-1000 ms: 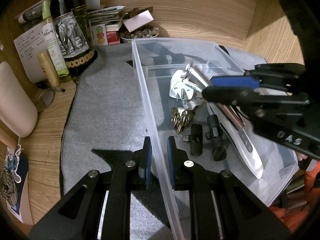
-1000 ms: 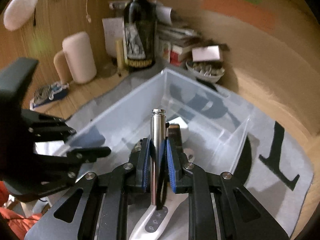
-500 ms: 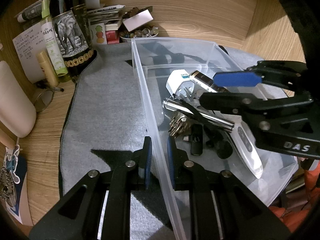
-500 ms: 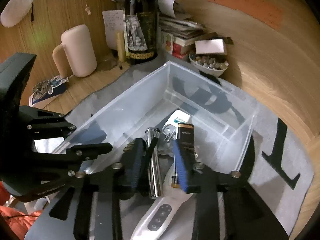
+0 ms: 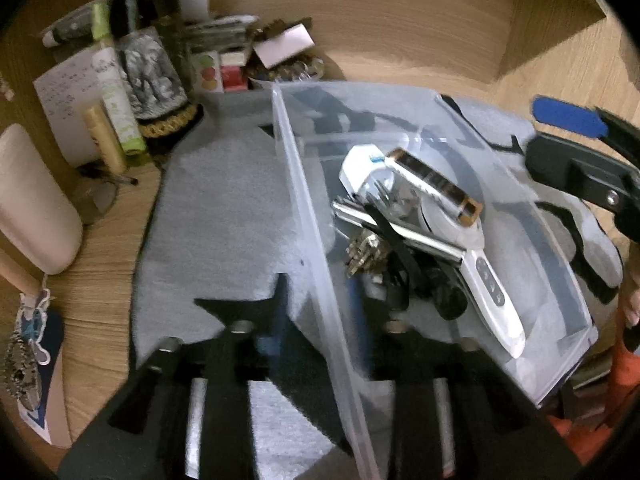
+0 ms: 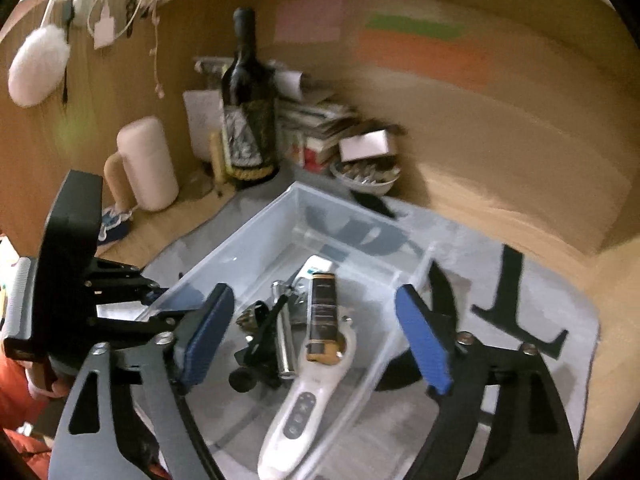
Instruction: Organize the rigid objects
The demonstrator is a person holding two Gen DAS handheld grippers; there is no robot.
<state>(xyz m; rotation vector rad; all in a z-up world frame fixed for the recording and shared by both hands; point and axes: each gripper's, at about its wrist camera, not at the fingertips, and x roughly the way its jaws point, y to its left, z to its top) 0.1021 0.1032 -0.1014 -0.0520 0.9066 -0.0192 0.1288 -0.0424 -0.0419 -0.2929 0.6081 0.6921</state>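
Released since the earlier frame: metal cylinder (image 6: 285, 332) now lies in the clear bin (image 6: 256, 240), centre frame. Right gripper (image 6: 316, 340) jaws spreading, nothing between them. Left gripper (image 5: 320, 308) jaws opening astride the bin's near wall, lower centre. Wine bottle (image 6: 248, 108) beyond, upper centre.

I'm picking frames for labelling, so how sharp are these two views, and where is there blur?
Left wrist view: its own left gripper is smeared, while the clear bin reads fairly sharp. Right wrist view: the wooden wall streaks sideways and the wine bottle is soft.
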